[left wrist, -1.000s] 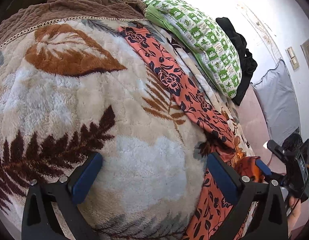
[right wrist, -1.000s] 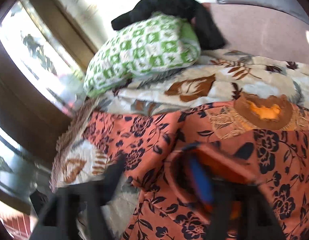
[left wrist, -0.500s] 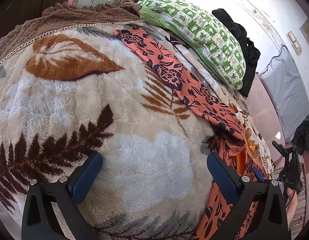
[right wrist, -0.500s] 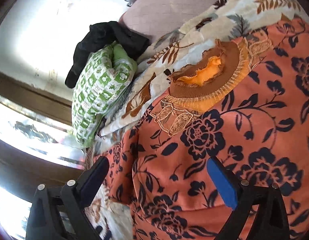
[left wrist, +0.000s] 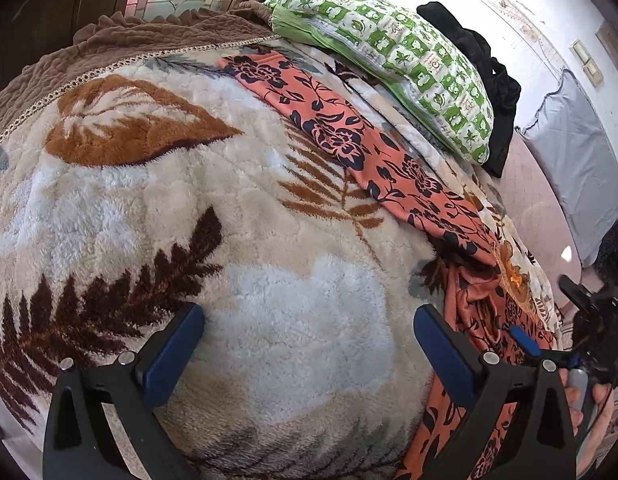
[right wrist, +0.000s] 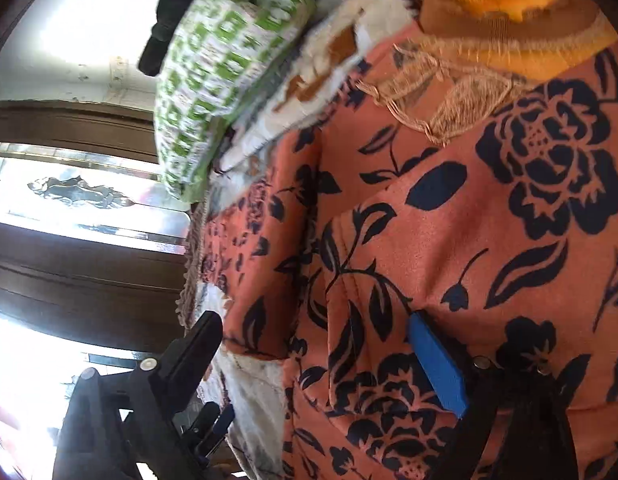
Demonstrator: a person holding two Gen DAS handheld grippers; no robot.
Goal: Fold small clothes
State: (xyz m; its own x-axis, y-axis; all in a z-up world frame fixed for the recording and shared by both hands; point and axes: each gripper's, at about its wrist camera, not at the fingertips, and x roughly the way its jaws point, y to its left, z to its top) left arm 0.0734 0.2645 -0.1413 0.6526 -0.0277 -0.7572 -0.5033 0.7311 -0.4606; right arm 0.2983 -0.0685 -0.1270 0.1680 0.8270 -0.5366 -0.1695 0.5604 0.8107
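Left wrist view only: whole plush leaf-print blanket (left wrist: 213, 208), brown quilted cover (left wrist: 121, 48) at its far edge, black clothing (left wrist: 485, 76) behind the green-patterned pillow (left wrist: 393, 68), grey cushion (left wrist: 577, 168) against the wall.
Right wrist view only: close, motion-blurred look at the embroidered brown-and-orange neckline (right wrist: 505, 8); window (right wrist: 81, 192) at left.
Garment: orange floral garment (left wrist: 349, 132), dark navy flowers, one long strip stretched diagonally across the blanket, bunched and creased at the near right.
Left gripper (left wrist: 305, 352): jaws spread wide, nothing between them, over bare blanket; garment just beside the right finger.
Right gripper (right wrist: 321, 356): jaws wide apart, garment edge lying between the fingers, blue pad (right wrist: 437, 364) against the cloth; actual grip not clear.
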